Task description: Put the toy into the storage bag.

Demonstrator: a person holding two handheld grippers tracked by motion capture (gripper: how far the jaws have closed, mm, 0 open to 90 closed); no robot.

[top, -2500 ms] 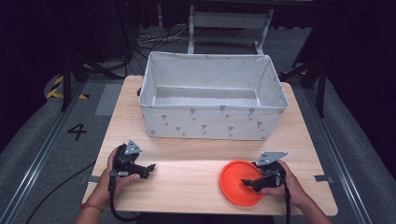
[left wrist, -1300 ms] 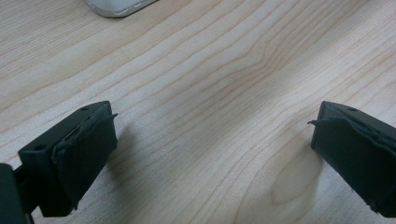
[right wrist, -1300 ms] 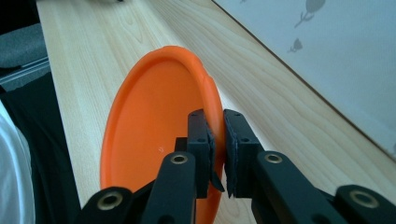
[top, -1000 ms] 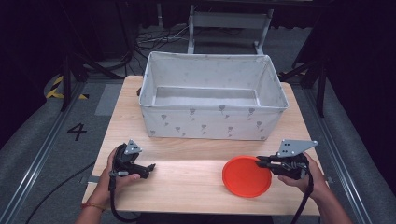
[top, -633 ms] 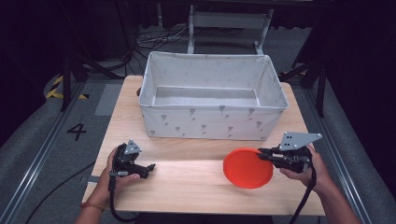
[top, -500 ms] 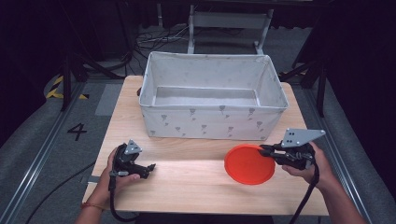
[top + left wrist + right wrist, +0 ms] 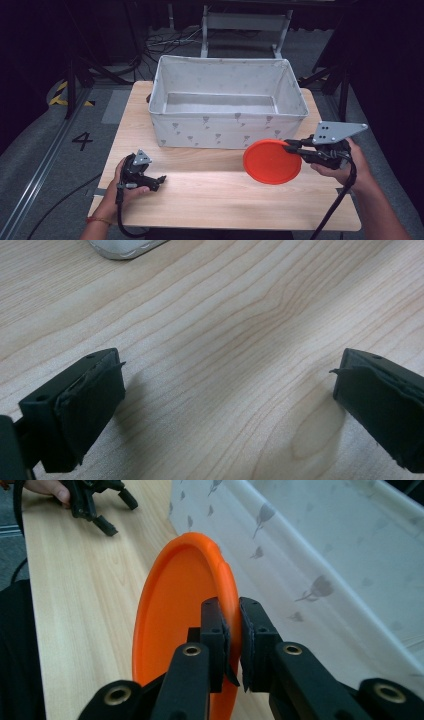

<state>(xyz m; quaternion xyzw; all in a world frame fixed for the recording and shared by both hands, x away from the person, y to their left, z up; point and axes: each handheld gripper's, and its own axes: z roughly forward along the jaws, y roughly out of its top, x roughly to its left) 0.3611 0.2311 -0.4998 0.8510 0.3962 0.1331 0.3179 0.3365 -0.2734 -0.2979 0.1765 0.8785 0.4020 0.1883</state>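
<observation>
Lifted off the worktop (image 7: pixel 225 200) since earlier, the plate (image 7: pixel 272 161) now hangs tilted near the right edge, just before the bin (image 7: pixel 227 107). Near the front-left corner, the left claw (image 7: pixel 157 180) rests low with jaws wide apart over bare wood. The right claw (image 7: pixel 292 147) is clamped on the plate's rim.

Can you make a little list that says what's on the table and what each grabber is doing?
table: light wood
bin: white fabric, nothing in it, at the far side
plate: orange, lifted, tilted on edge, in front of the bin
right gripper: shut on the plate's rim
left gripper: open, holding nothing, low over the table
hands: one on each gripper
</observation>
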